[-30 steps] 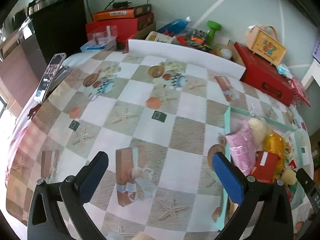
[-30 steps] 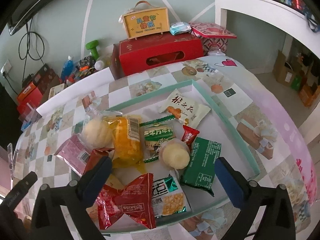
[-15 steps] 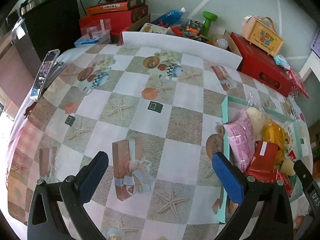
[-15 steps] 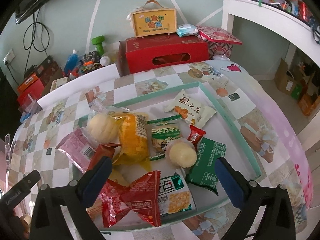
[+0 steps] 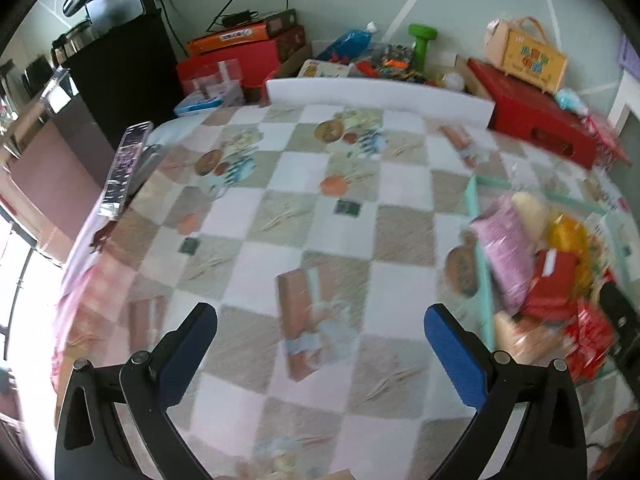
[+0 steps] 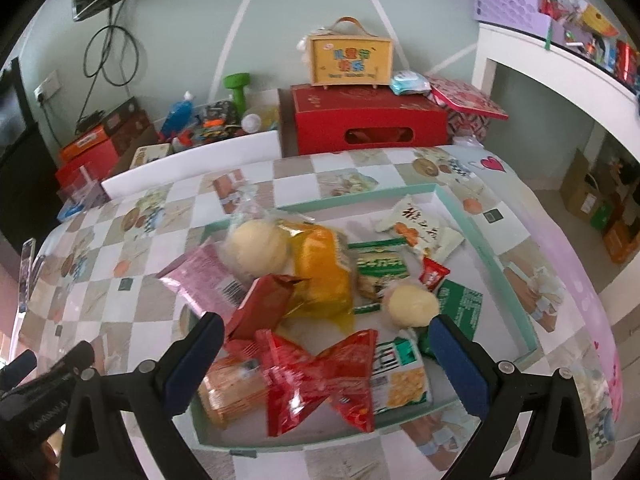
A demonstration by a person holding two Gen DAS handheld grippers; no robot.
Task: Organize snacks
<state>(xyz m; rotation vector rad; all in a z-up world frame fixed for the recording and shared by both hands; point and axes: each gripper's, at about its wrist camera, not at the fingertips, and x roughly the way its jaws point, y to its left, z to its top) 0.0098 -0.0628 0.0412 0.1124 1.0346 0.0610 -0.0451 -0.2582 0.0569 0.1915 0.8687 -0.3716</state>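
Note:
A teal-rimmed tray (image 6: pixel 504 256) holds several snack packs: a pink pack (image 6: pixel 200 280), an orange pack (image 6: pixel 324 268), a shiny red bag (image 6: pixel 316 376), a green pack (image 6: pixel 460 304) and two pale round buns (image 6: pixel 258 246). My right gripper (image 6: pixel 326 350) is open and empty, just above the tray's near end over the red bag. My left gripper (image 5: pixel 320 340) is open and empty over the bare checkered tablecloth, left of the tray (image 5: pixel 482 280). The pink pack (image 5: pixel 506 248) shows at its right.
A red box (image 6: pixel 368 124) with a yellow carry box (image 6: pixel 350 58) on top stands behind the table. A white board (image 5: pixel 376 96) lines the far edge. A phone (image 5: pixel 126 168) lies at the table's left edge. Clutter fills the back.
Both grippers have moved forward and lower toward the table. The tray and snacks look larger in the right wrist view. Nothing was picked up.

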